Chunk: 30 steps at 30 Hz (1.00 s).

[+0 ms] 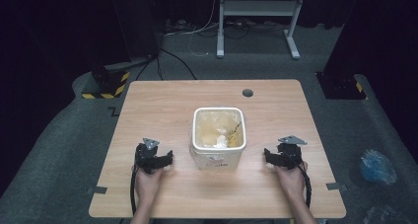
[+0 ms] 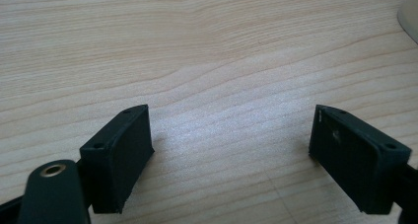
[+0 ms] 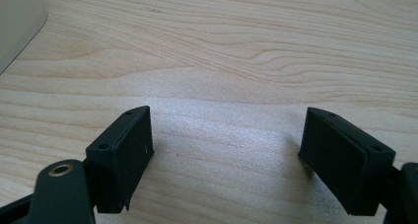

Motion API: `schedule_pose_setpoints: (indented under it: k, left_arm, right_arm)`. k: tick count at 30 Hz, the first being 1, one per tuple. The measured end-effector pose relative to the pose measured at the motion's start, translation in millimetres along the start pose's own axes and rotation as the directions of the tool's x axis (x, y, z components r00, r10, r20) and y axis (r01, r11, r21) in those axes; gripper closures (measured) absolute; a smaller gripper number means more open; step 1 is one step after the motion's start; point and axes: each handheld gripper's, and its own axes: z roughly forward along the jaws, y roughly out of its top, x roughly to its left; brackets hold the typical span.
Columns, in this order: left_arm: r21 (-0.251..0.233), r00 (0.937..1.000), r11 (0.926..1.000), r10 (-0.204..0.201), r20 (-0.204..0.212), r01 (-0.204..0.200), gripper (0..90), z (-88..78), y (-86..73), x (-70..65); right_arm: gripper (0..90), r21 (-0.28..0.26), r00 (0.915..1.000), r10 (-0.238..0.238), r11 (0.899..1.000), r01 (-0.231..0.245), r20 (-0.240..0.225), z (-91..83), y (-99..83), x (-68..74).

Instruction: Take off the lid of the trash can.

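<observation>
Bucket (image 1: 218, 137) mid-table, flanked by left tool (image 1: 154, 158) and right tool (image 1: 282, 157) — both released, nothing between.

Dark room, grey carpet, one wooden table

The light wooden table (image 1: 162, 103) stands on grey carpet floor (image 1: 64, 150), a round grommet hole (image 1: 247, 93) near its far edge. Beyond it stand a white metal frame (image 1: 256, 9) with loose cables (image 1: 192, 29), black curtains (image 1: 59, 26), and yellow-and-black striped bases (image 1: 106, 83). A blue plastic bag (image 1: 377, 166) lies on the carpet.
</observation>
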Motion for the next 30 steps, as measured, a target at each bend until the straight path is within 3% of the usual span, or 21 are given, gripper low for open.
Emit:
schedule_pose_setpoints:
  k: [2,5,12,17,24,30]
  left_arm:
    - [0.000,1.0000,1.0000,-0.002,0.001,0.002,16.6,0.0,0.0,-0.1]
    - [0.000,1.0000,1.0000,-0.002,0.001,0.002,16.6,0.0,0.0,-0.1]
    - [0.000,1.0000,1.0000,-0.002,0.001,0.002,16.5,0.0,0.0,-0.1]
    - [0.000,1.0000,1.0000,-0.002,0.001,0.002,16.6,0.0,0.0,0.0]
    - [0.000,1.0000,1.0000,-0.003,0.001,0.003,16.8,0.0,0.0,0.0]
    - [-0.001,1.0000,1.0000,-0.004,0.001,0.004,17.0,0.0,-0.1,0.1]
  right_arm:
    - [26.4,0.009,1.0000,-0.006,1.000,0.006,-0.007,-1.7,1.1,-2.6]
    - [29.0,0.011,0.9988,0.025,1.000,-0.025,-0.041,-4.5,2.1,-7.3]
    - [33.5,-0.029,0.9926,0.035,0.999,-0.039,-0.116,-13.4,7.4,-10.4]
    - [33.7,-0.039,0.9926,0.012,0.999,-0.017,-0.121,-15.7,8.5,-8.3]
    - [35.2,-0.056,0.9891,0.032,0.998,-0.040,-0.144,-19.5,9.9,-9.4]
    - [41.5,-0.075,0.9866,0.015,0.997,-0.028,-0.162,-26.2,17.9,-8.8]
